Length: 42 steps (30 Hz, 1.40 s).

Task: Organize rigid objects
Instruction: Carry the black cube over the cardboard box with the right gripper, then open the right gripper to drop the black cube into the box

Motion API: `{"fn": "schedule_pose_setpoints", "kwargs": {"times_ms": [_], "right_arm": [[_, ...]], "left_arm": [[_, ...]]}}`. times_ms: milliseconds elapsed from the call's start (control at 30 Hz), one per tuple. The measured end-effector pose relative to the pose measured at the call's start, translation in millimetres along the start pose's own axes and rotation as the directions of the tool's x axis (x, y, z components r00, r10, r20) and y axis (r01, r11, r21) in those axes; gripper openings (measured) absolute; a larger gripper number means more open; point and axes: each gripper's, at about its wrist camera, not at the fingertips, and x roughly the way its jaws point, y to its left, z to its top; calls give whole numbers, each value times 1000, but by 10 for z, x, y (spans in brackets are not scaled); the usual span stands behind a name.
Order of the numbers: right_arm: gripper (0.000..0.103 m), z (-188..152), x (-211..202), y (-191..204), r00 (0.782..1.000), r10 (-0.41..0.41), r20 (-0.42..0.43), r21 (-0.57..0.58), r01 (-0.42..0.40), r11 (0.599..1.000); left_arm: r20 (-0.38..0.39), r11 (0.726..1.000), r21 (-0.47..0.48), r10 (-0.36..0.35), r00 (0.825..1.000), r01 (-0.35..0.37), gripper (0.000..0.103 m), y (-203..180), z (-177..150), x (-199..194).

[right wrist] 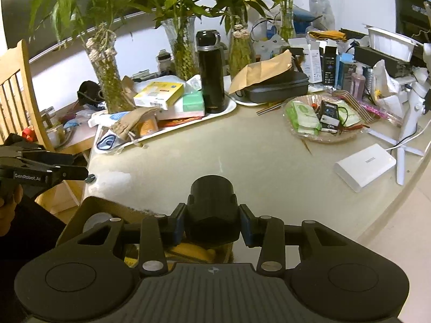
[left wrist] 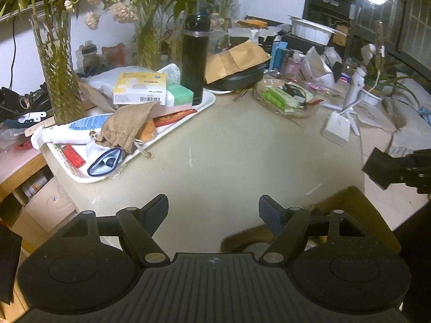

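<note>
My right gripper [right wrist: 212, 219] is shut on a black cylindrical object [right wrist: 211, 204] and holds it above a brown cardboard box [right wrist: 94, 207] at the table's near edge. The box holds a grey roll and a yellow item. My left gripper [left wrist: 212, 210] is open and empty over the beige table, with the box's corner [left wrist: 353, 202] to its right. The left gripper also shows in the right wrist view [right wrist: 64, 172]. The right gripper's held object shows in the left wrist view [left wrist: 379, 167].
A white tray [left wrist: 207, 99] carries a black flask [left wrist: 195, 59], a yellow box [left wrist: 140, 87], a cloth pouch [left wrist: 126, 126] and a red lighter [left wrist: 72, 156]. A glass dish [right wrist: 323, 115] of packets and a white box [right wrist: 363, 167] lie right. Plant vases stand behind. A wooden chair [right wrist: 16, 86] is left.
</note>
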Motion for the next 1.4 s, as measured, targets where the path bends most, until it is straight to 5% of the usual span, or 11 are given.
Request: {"fn": "schedule_pose_setpoints", "kwargs": {"times_ms": [1100, 1200, 1400], "right_arm": [[44, -294, -119, 545, 991, 113, -78, -140, -123, 982], [70, -288, -111, 573, 993, 97, -66, -151, -106, 983], [90, -282, -153, 506, 995, 87, -50, -123, -93, 988]], "left_arm": [[12, 998, 36, -57, 998, 56, 74, -243, -282, -245], [13, 998, 34, -55, 998, 55, 74, -240, -286, -251], [16, 998, 28, -59, 998, 59, 74, -246, -292, -271]]}}
